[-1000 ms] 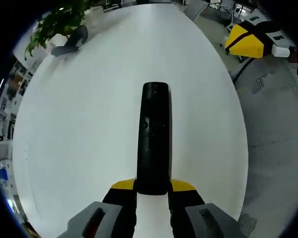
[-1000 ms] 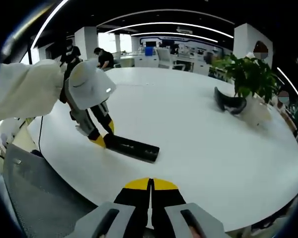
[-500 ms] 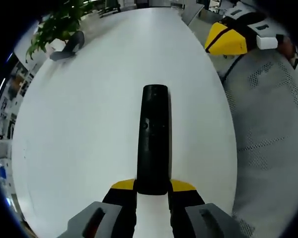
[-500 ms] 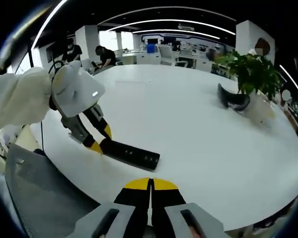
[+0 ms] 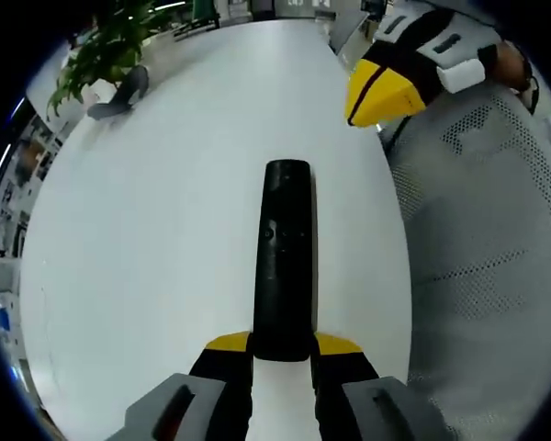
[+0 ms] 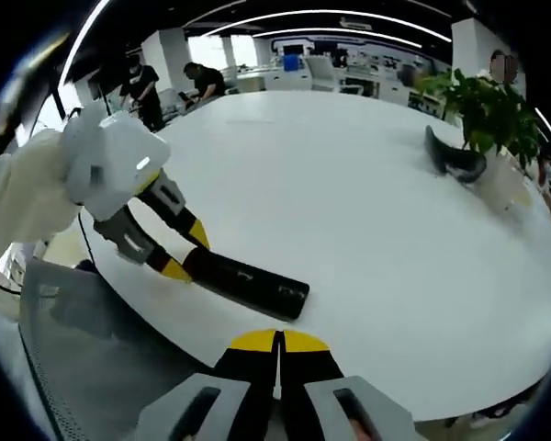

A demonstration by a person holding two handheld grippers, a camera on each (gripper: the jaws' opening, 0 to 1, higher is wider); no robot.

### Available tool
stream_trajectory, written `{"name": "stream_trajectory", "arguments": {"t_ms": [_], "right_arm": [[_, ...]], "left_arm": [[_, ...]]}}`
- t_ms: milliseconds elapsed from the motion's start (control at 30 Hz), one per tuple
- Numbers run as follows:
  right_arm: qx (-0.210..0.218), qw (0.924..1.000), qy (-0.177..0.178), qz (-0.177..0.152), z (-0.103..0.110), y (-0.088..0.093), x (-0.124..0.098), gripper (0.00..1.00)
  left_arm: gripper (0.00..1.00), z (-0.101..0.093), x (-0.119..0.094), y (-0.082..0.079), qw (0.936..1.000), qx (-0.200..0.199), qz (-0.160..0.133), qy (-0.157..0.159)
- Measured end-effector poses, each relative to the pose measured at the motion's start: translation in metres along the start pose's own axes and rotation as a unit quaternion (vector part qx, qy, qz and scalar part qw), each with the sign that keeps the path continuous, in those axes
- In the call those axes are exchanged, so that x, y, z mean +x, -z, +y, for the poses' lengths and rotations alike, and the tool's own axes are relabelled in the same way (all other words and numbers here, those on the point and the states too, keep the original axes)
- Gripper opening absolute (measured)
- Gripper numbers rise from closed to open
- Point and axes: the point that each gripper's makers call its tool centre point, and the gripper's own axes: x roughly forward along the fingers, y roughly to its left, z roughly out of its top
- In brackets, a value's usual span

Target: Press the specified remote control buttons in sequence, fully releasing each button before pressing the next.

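Observation:
A long black remote control (image 5: 284, 257) lies lengthwise along the white table, its near end clamped between the yellow-tipped jaws of my left gripper (image 5: 283, 346). In the right gripper view the same remote (image 6: 248, 284) lies near the table's front edge with the left gripper (image 6: 179, 253) shut on its left end, held by a white-sleeved arm. My right gripper (image 6: 278, 342) hovers just in front of the remote, its jaws pressed together with nothing between them. From the left gripper view the right gripper (image 5: 386, 92) shows at the upper right, above the table's edge.
A potted plant (image 6: 485, 115) and a dark curved object (image 6: 452, 158) stand at the table's far side. A grey mesh chair (image 5: 487, 266) lies beside the table edge. People stand in the office background (image 6: 207, 81). The white table (image 6: 349, 211) is broad.
The right gripper has moved closer to the remote and lower over the table edge. The left gripper keeps its hold on the remote, tilted slightly.

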Motion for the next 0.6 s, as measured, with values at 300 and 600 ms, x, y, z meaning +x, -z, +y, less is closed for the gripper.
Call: {"name": "stream_trajectory", "arguments": {"t_ms": [300,600], "right_arm": [[0.01,0.9989,-0.02,0.04,-0.001,-0.002,0.01,0.0],[0.081,0.9936,-0.034,0.071,-0.005,0.0,0.025,0.0]], "left_arm": [[0.23,-0.013,-0.001,0.0,0.9999,-0.009,-0.007,0.0],[0.23,-0.029,-0.001,0.0,0.9997,-0.019,-0.017,-0.002]]}}
